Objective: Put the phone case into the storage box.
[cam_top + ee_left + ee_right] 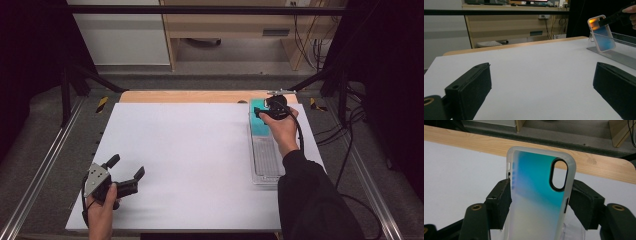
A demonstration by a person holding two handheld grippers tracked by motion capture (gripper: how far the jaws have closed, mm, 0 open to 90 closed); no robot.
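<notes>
A translucent phone case [536, 182], teal fading to pale yellow with a black-ringed camera cutout, stands tilted at the far end of a clear tray [265, 165] on the right. My right gripper [540, 192] straddles the case, with its pads lying against the two long edges. From the high view the same gripper [262, 111] sits on top of the teal case [256, 127]. The left gripper view shows the case [604, 37] leaning back on a clear stand. My left gripper [128, 165] rests near the front left of the white sheet [190, 160], jaws wide apart and nothing between them.
The clear tray runs front to back along the sheet's right side. A bare wooden table edge [190, 96] lies behind the sheet. Metal frame rails [45, 165] flank the table, and cables [350, 150] trail at the right. Wooden furniture [225, 25] stands beyond.
</notes>
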